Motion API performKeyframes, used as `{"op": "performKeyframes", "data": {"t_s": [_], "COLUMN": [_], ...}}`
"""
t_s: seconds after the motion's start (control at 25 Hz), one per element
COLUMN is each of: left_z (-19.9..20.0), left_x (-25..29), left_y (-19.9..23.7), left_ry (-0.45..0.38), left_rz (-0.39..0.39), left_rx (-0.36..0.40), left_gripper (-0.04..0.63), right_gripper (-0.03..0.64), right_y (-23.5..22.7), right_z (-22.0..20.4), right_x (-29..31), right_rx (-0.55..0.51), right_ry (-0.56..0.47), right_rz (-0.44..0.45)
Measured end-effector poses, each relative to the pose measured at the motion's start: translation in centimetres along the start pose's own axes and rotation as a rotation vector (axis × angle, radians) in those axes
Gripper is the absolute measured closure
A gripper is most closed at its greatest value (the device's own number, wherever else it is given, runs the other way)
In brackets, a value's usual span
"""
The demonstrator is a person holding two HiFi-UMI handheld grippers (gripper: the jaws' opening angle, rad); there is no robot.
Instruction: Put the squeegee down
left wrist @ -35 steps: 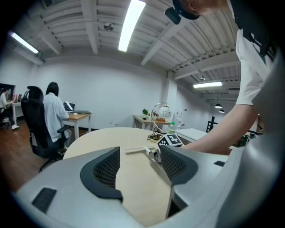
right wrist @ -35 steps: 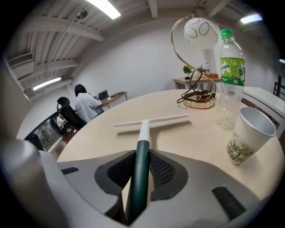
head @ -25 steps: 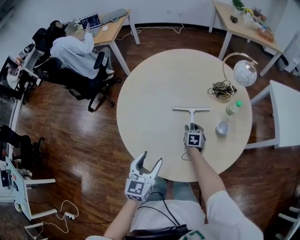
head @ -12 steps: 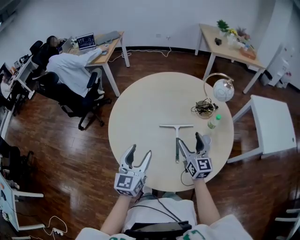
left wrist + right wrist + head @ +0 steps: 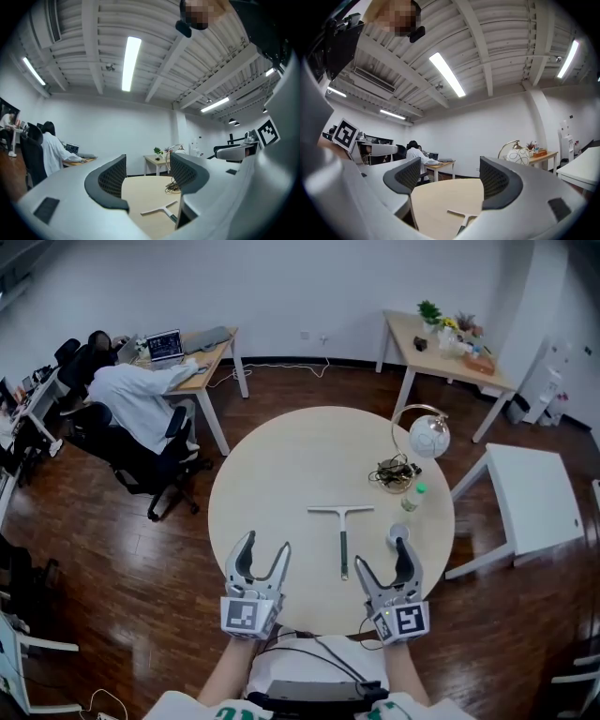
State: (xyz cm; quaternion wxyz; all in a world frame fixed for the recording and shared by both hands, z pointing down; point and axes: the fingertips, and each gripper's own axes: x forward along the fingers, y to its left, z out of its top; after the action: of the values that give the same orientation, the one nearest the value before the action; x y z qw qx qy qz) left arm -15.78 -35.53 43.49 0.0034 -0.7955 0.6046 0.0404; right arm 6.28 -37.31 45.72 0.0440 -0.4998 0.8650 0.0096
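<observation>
The squeegee [image 5: 343, 531] lies flat on the round pale table [image 5: 281, 465], its blade across and its handle toward me; nothing touches it. My right gripper [image 5: 382, 557] hovers above the table's near edge, just right of the handle's end. Its jaws stand wide, closing slightly, with nothing between them. My left gripper [image 5: 264, 545] is held level to the left, open and empty. In the left gripper view the squeegee [image 5: 159, 210] shows low between the jaws of the left gripper [image 5: 147, 180], far off. In the right gripper view the squeegee [image 5: 459, 216] lies below the right gripper [image 5: 447, 183].
On the table's right side stand a globe lamp [image 5: 427, 435], a tangle of cable [image 5: 394, 474], a green-capped bottle [image 5: 412, 495] and a small cup [image 5: 398, 533]. A white side table [image 5: 530, 498] stands to the right. A person [image 5: 131, 399] sits at a desk far left.
My right gripper has let go of the squeegee handle, opened and pulled back toward me, rising. The left gripper has risen too. The squeegee stays flat on the table.
</observation>
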Motion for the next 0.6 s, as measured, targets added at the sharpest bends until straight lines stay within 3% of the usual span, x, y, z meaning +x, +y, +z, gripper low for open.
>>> {"op": "performKeyframes", "data": {"t_s": [0.2,0.36,0.48,0.6], "left_z": [-0.2,-0.5,-0.9,-1.2], "left_x": [0.5,0.0,-0.3,-0.3], "left_y": [-0.7,-0.5,0.1,0.1], "left_ry": [0.011,0.030,0.047,0.046], "left_rz": [-0.019,-0.022,-0.009,-0.018], "left_rx": [-0.011,-0.001,0.000,0.013], "left_gripper": [0.311,0.311,0.311,0.311], "right_gripper": [0.196,0.215,0.215,0.216], "right_y": [0.5,1.8,2.9,3.6], "right_z": [-0.4,1.2,2.2,2.0], "right_x": [0.9,1.8,2.1,2.3], "right_rx": [0.064,0.273,0.202,0.219], "right_ry": [0.019,-0.036,-0.040,-0.026], "right_rz": [0.039,0.166,0.204,0.239]}}
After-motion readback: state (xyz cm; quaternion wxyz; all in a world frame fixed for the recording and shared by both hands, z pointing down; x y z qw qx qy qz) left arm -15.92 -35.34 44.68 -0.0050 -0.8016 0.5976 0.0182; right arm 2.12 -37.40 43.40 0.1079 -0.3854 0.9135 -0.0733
